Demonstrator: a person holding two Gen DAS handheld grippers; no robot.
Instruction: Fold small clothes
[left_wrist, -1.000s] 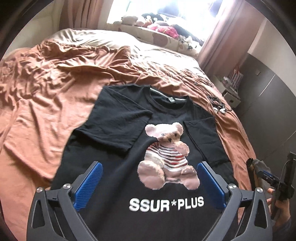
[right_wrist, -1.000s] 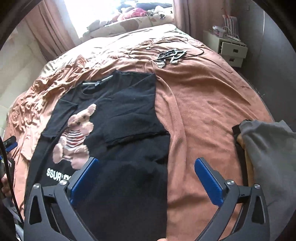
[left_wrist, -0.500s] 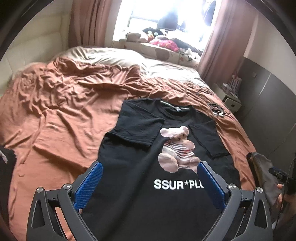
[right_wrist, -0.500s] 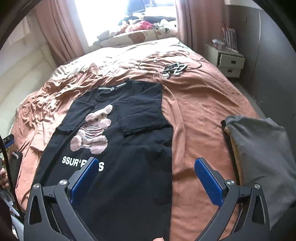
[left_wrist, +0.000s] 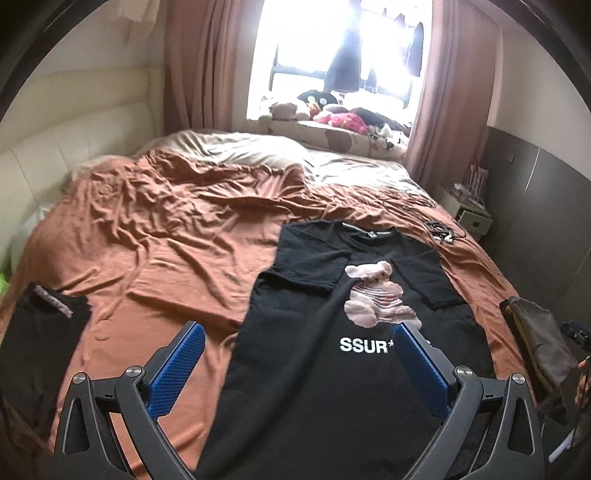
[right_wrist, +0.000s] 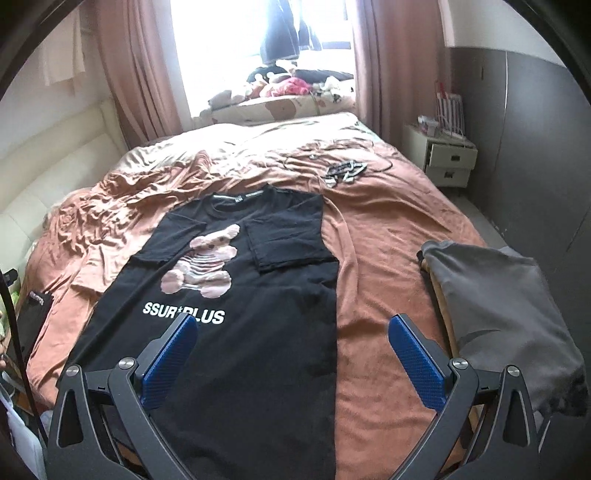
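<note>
A black T-shirt (left_wrist: 314, 376) with a pink bear print and white "SSUR*PLUS" lettering lies flat, face up, on the brown bedsheet (left_wrist: 166, 251), both sleeves folded inward over the chest. It also shows in the right wrist view (right_wrist: 258, 332). My left gripper (left_wrist: 297, 360) is open and empty, held above the shirt's lower left part. My right gripper (right_wrist: 293, 350) is open and empty, above the shirt's lower right edge.
A grey folded garment (right_wrist: 509, 314) lies at the bed's right edge. A black folded garment (left_wrist: 37, 354) lies at the left edge. Tangled cables (right_wrist: 345, 170) rest beyond the shirt. A white nightstand (right_wrist: 447, 158) stands to the right; plush toys (left_wrist: 332, 118) line the window sill.
Both grippers have pulled back and risen away from the shirt, so more of the bed and room shows. The shirt has not moved. Both stay open.
</note>
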